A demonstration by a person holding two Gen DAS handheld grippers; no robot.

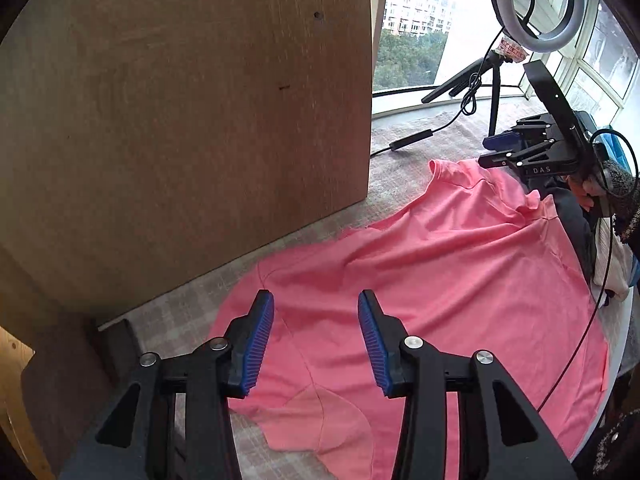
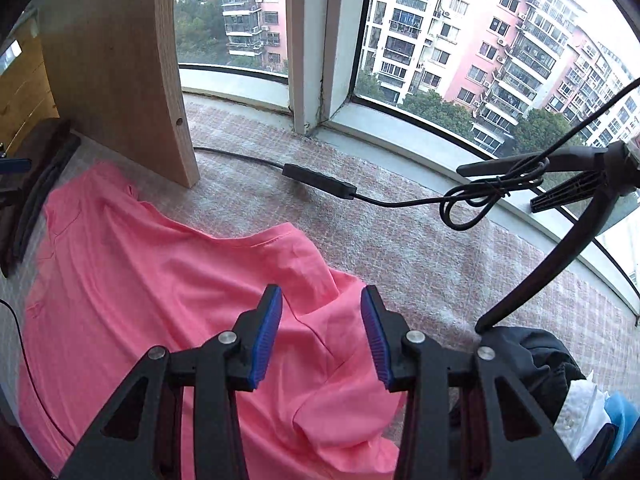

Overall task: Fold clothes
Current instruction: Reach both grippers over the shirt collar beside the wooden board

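Both sets of jaws were apart with nothing between them. The left gripper hung over one end of the pink shirt, its blue pads clear of the cloth, and the right gripper hovered over a rumpled end of the same shirt, also gripping nothing.

The shirt was spread out mostly flat on a checked carpet by the window, with a few long creases and one corner turned over near the left jaws, so the paler underside showed.

Plenty of clutter around it. A big wooden panel stood on the carpet just beside the shirt on one side, really boxing it in. A black tripod had a leg planted near the right jaws, and from the left wrist view it carried a ring light. Its cable with an inline box trailed across the carpet past the shirt's far edge. A dark garment was heaped right next to the right gripper, with something white and something blue beyond it. Another thin cable crossed the shirt's edge.
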